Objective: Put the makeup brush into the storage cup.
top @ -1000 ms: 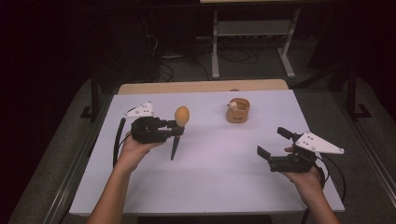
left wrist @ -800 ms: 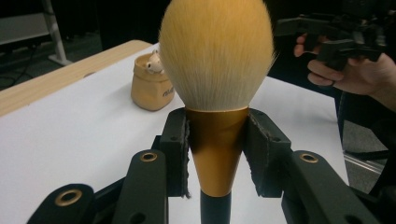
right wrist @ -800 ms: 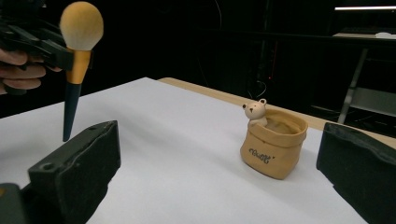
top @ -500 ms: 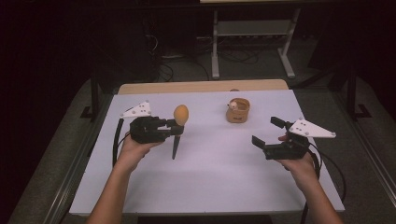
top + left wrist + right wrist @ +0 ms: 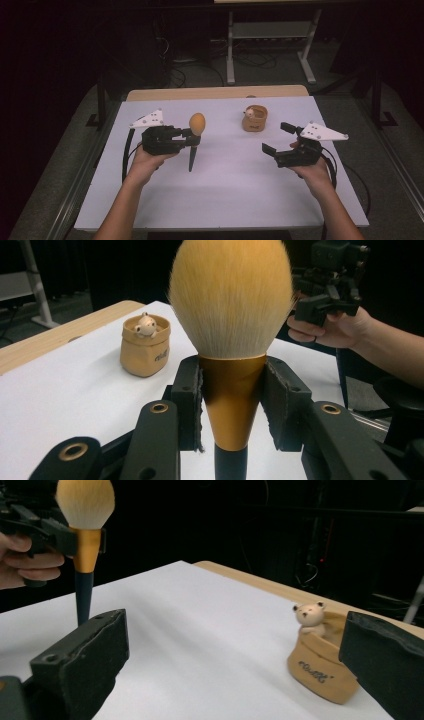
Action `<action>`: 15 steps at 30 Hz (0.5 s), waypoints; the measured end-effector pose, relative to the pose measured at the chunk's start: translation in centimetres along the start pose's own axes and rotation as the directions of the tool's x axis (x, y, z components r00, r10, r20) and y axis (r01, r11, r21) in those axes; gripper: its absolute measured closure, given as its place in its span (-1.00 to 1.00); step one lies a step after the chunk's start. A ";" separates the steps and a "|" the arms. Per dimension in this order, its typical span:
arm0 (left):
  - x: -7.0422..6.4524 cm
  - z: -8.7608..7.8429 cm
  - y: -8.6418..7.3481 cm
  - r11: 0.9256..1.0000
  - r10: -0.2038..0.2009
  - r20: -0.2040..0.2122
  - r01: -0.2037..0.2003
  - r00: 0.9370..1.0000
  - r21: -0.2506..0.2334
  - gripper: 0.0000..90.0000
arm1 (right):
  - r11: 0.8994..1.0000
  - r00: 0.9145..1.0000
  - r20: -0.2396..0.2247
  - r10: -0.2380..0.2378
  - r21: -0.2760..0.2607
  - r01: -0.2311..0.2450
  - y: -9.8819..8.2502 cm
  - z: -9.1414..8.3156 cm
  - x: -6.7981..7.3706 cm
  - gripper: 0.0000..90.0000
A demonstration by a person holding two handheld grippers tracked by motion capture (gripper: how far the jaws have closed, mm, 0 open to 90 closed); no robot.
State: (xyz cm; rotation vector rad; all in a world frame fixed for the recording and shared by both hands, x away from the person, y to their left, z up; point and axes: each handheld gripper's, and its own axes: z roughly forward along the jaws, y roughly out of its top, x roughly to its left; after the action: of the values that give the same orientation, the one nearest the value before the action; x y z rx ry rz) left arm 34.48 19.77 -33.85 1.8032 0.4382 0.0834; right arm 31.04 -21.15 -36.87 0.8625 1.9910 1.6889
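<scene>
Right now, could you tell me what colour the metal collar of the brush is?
Gold-orange, above a dark handle; the brush shows it best in the left gripper view.

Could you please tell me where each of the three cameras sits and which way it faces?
High view: above the person's side, looking forward and down on the table; both forearms, left tongs, right tongs.
Left gripper view: rides the left tongs, facing along pads clamping the brush; the other hand beyond.
Right gripper view: rides the open right tongs, facing the bear pot.
All three share brush and pot.
</scene>
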 end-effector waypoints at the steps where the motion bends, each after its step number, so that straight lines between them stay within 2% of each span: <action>1: -0.1 0.1 0.0 1.000 -0.002 0.004 0.002 1.000 -0.006 0.39 | 1.000 1.000 -0.003 0.001 0.004 -0.001 -0.1 0.1 0.1 -1.00; 6: -0.4 0.5 -0.1 1.000 -0.002 0.027 0.002 1.000 -0.024 0.39 | 1.000 0.999 -0.044 0.003 0.017 -0.002 -0.5 0.9 1.0 -1.00; 15: -1.0 1.6 -0.3 1.000 0.004 0.052 -0.003 0.999 -0.029 0.39 | 0.998 0.993 -0.116 0.011 0.059 -0.004 -0.8 2.2 2.8 -1.00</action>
State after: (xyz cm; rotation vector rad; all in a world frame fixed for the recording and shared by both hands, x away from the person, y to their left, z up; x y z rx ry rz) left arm 33.97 18.06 -34.39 1.7741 0.3950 0.0450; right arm 30.25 -17.67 -37.82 0.8091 2.1264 1.7281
